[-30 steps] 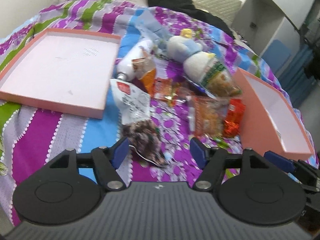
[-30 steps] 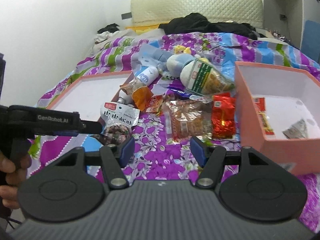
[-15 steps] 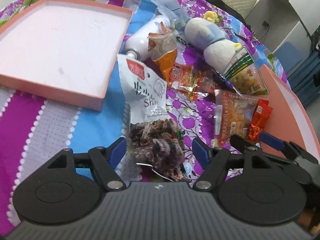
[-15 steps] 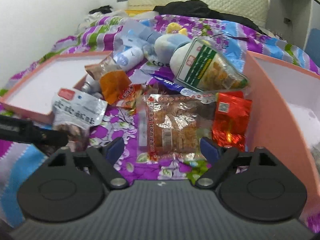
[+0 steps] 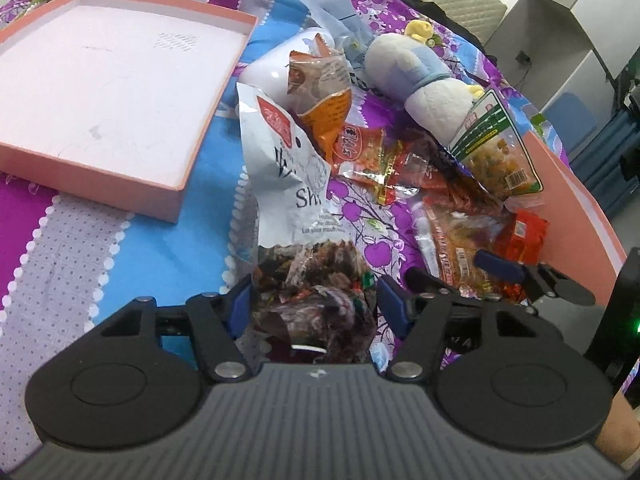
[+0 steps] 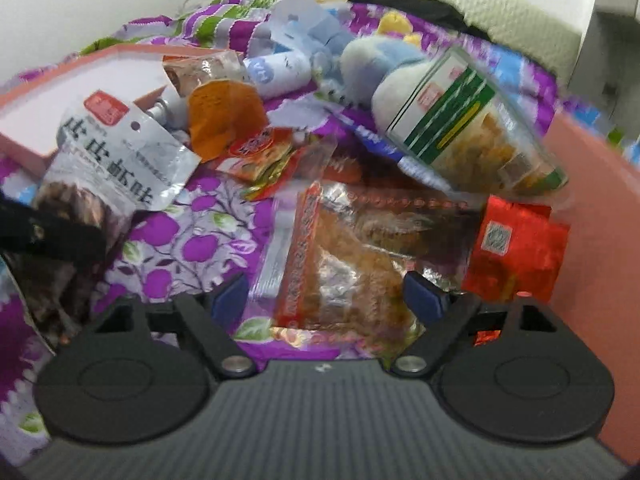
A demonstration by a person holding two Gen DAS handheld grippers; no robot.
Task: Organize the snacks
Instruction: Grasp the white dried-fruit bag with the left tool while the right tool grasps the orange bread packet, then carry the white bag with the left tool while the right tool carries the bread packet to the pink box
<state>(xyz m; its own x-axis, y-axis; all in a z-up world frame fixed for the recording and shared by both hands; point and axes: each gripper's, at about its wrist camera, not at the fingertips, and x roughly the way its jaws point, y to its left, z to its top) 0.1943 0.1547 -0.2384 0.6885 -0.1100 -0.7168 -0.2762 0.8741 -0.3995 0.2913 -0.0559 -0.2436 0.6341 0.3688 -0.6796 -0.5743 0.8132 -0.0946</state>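
A pile of snack packs lies on a purple flowered bedspread. My left gripper (image 5: 316, 302) is open, its blue pads on either side of the dark lower end of a white snack bag (image 5: 288, 176); it also shows in the right wrist view (image 6: 120, 152). My right gripper (image 6: 328, 298) is open around a clear pack of orange-brown snacks (image 6: 344, 256), which shows in the left wrist view (image 5: 452, 232) too. A red foil pack (image 6: 516, 252), a green-labelled bag (image 6: 468, 128) and small orange packs (image 5: 360, 152) lie close by.
A shallow pink tray (image 5: 100, 80) lies to the left, a deeper pink box (image 5: 576, 208) to the right. A white and blue plush toy (image 5: 420, 80) and a white bottle (image 6: 280, 72) lie behind the snacks. A headboard and shelving stand beyond.
Both grippers have moved forward and down into the pile. The left one now has the white bag's dark end between its fingers, the right one the clear orange pack.
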